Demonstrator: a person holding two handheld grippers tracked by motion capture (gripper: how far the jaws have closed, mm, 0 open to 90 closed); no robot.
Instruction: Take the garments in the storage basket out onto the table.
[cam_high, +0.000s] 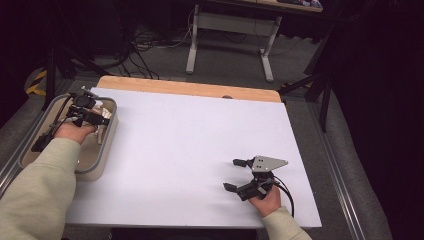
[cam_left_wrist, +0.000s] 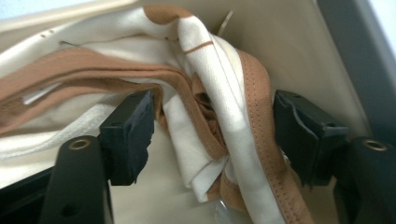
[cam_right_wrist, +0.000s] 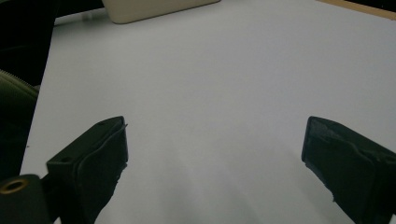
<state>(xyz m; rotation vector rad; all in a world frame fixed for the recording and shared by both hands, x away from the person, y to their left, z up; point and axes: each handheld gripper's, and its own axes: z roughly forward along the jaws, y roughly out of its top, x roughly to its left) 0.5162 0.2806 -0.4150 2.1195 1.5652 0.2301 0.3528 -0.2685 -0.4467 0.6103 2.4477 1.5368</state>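
A cream cloth with brown trim (cam_left_wrist: 219, 84) lies bunched in a beige bin (cam_high: 102, 160) at the table's left edge. My left gripper (cam_high: 101, 119) reaches down into that bin. In the left gripper view, the left gripper (cam_left_wrist: 212, 126) has its jaws on either side of a twisted fold of the cloth, with both pads against it. The cloth (cam_high: 103, 107) shows pale beside the gripper in the high view. My right gripper (cam_high: 230, 174) rests low over the white table near the front right, open, and in its own view the right gripper (cam_right_wrist: 215, 140) has nothing between the jaws.
The white tabletop (cam_high: 200, 135) stretches between the two hands, with a wooden strip (cam_high: 190, 87) along its far edge. The bin's wall (cam_left_wrist: 303, 46) rises close behind the cloth. A corner of the bin (cam_right_wrist: 154, 9) sits far off. Beyond the table stand a desk frame (cam_high: 230, 30) and cables.
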